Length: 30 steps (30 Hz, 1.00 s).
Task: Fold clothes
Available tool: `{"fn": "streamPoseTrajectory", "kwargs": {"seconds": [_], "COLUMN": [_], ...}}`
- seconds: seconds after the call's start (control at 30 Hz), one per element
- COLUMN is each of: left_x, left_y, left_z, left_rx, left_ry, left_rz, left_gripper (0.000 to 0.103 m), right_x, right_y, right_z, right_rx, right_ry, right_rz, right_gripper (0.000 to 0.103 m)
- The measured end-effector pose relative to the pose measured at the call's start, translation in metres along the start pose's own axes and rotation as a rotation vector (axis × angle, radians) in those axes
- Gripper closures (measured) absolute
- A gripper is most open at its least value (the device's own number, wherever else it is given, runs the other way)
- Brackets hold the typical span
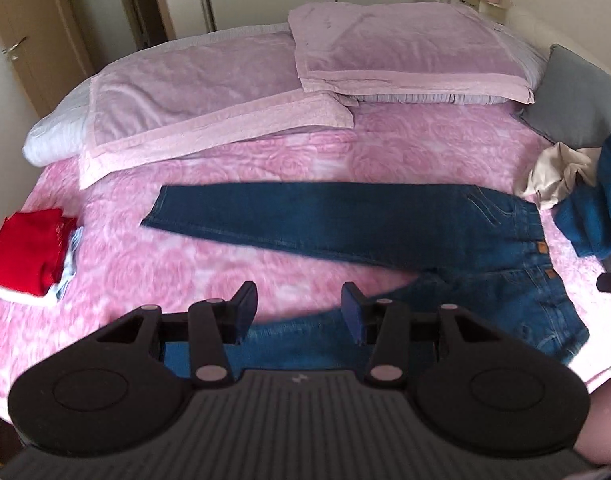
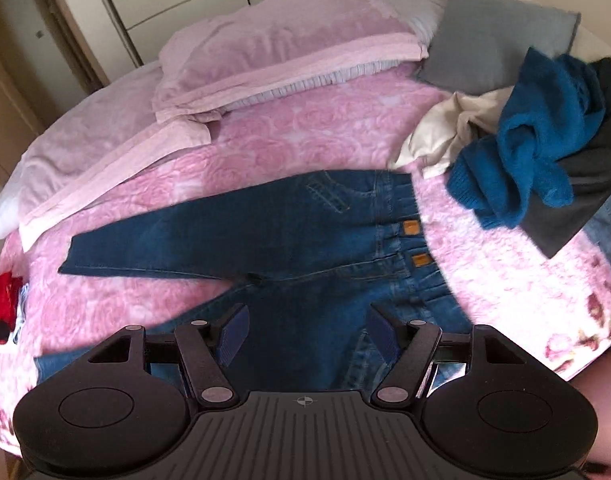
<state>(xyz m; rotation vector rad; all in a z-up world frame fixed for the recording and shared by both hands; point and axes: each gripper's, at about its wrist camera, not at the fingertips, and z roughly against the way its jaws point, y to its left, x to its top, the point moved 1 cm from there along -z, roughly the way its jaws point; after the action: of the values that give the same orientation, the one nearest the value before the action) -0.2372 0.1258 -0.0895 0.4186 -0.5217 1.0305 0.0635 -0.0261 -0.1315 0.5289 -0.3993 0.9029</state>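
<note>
Dark blue jeans lie spread on the pink bedspread, waistband to the right, one leg stretching left and the other running toward me. In the right wrist view the jeans show two tan labels at the waistband. My left gripper is open above the near leg, nothing between its fingers. My right gripper is open too, hovering over the seat of the jeans. A folded red garment sits on a small stack at the left edge of the bed.
A heap of unfolded clothes lies at the right: a teal sweater, a cream garment and a dark grey piece. Pink-covered pillows and a grey cushion line the head of the bed. A wardrobe door stands far left.
</note>
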Motion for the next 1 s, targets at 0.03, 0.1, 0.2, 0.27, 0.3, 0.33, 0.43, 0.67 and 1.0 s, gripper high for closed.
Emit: {"fn": "streamPoseTrajectory", "kwargs": {"seconds": [0.03,0.1,0.2,0.27,0.3,0.33,0.43,0.67,1.0], "left_x": [0.005,0.014,0.023,0.029,0.031,0.034,0.041,0.056,0.087], "left_y": [0.005,0.014,0.018,0.019,0.019,0.018,0.011,-0.012,-0.043], "left_z": [-0.01,-0.031,-0.062,-0.079,-0.087,-0.095,-0.124,-0.211,-0.359], "left_rx": [-0.01,-0.032,-0.067,-0.092,-0.107,-0.116,-0.158,-0.205,-0.233], "left_ry": [0.002,0.015,0.047,0.051,0.051,0.054,0.063,0.069,0.042], "left_rz": [-0.011,-0.032,-0.046,-0.056,-0.061,-0.066,-0.084,-0.129,-0.254], "left_gripper": [0.061,0.061,0.061,0.061,0.061,0.061,0.061,0.061,0.061], "right_x": [0.002,0.003,0.0,0.0,0.002,0.006,0.02,0.064,0.138], "right_y": [0.002,0.004,0.006,0.004,0.003,0.001,-0.002,-0.011,-0.039], "right_z": [-0.008,-0.024,-0.047,-0.061,-0.068,-0.076,-0.097,-0.177,-0.33], "right_rx": [0.001,0.001,-0.017,-0.019,-0.023,-0.027,-0.019,0.016,0.055], "right_ry": [0.009,0.033,0.075,0.102,0.112,0.119,0.116,0.118,0.14], "right_rz": [-0.018,-0.05,-0.062,-0.059,-0.053,-0.044,0.0,0.134,0.397], "right_gripper": [0.035,0.035,0.035,0.035,0.035,0.035,0.035,0.035,0.035]}}
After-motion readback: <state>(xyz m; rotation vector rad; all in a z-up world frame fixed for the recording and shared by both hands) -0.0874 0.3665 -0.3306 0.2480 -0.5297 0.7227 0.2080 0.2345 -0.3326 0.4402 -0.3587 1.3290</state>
